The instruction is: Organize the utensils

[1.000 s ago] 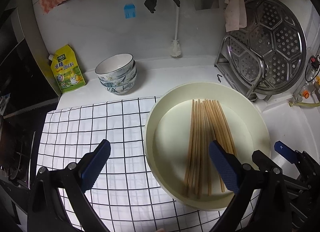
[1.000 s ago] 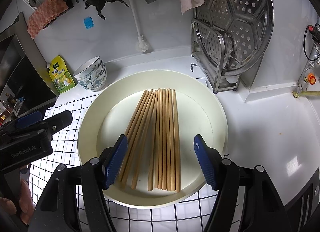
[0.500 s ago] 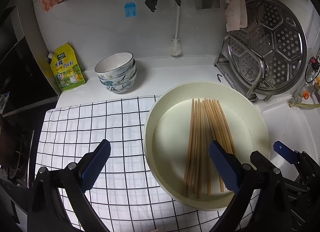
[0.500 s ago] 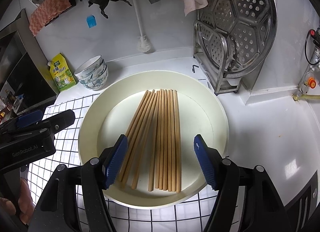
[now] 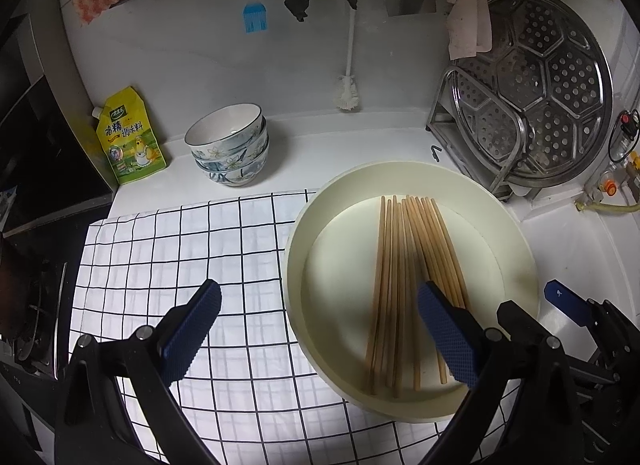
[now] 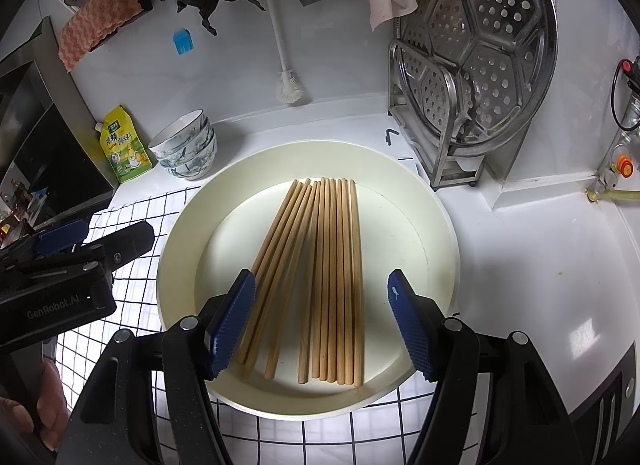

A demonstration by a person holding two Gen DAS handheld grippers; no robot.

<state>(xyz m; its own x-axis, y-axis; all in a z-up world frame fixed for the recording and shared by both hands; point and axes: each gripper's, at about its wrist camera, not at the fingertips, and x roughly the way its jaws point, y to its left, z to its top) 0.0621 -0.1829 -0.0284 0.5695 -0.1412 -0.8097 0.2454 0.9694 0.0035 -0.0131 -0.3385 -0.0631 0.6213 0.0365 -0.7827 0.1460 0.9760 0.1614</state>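
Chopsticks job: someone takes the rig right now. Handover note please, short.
Left gripper: open, empty, above the checked cloth beside the basin's edge.
Right gripper: open, empty, jaws straddling the near ends of the chopsticks without touching them.
Chopsticks all lie loose in the cream basin, in two rough bunches, one slanted and one straight.
Done: nothing picked up yet.
Left: grip the chopsticks, gather them and move them out. No holder is plainly visible, so find one first.
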